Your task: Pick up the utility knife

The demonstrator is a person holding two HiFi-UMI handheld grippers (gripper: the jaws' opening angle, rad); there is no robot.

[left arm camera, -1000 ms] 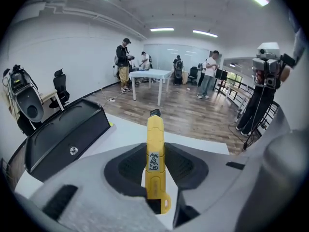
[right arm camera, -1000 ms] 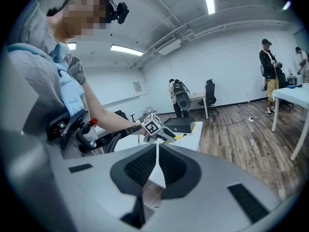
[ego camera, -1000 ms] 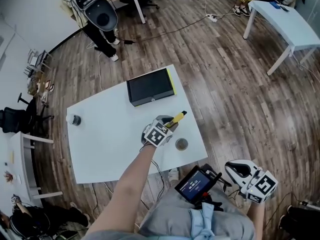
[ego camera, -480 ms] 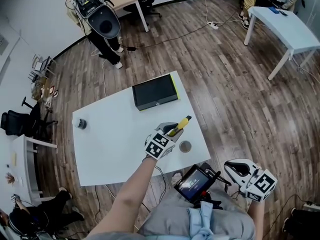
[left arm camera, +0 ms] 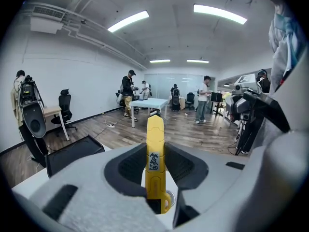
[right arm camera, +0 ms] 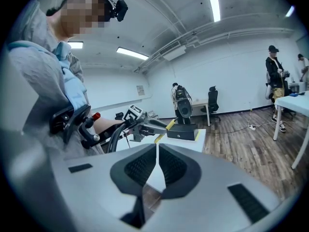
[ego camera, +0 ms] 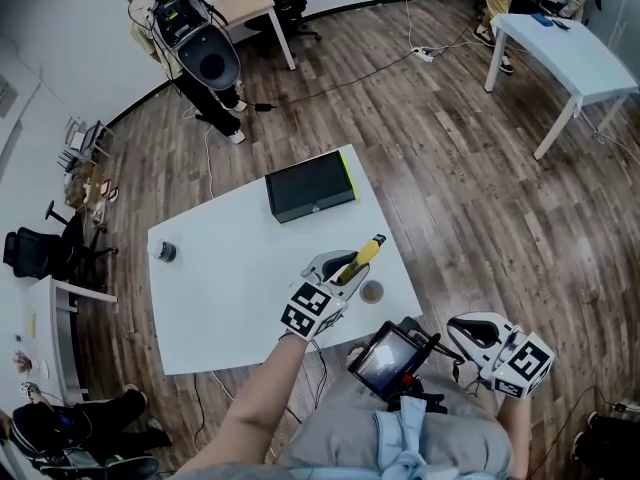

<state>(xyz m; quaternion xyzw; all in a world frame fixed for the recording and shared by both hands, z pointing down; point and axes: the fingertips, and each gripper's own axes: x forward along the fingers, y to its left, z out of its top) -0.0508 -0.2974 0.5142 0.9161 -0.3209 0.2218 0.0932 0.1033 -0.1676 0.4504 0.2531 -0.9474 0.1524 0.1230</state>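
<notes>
The yellow utility knife (ego camera: 362, 256) hangs above the white table (ego camera: 230, 288), near its right front corner. My left gripper (ego camera: 345, 265) is shut on its handle, and the blade end sticks out past the jaws to the upper right. In the left gripper view the knife (left arm camera: 154, 161) stands upright between the pads of my left gripper (left arm camera: 155, 170). My right gripper (ego camera: 468, 330) sits low at the right, off the table beside the person's waist. In its own view the right gripper (right arm camera: 157, 166) is shut with nothing between the pads; the knife (right arm camera: 170, 123) shows ahead of it.
A black box (ego camera: 310, 186) with a yellow edge lies at the table's far side. A small round lid (ego camera: 372, 292) rests just below the knife, and a small dark object (ego camera: 165, 252) sits at the left edge. A screen device (ego camera: 388, 360) hangs at the person's waist. People stand farther back.
My left gripper has risen with the knife and drawn back towards the person. The right gripper has stayed where it was.
</notes>
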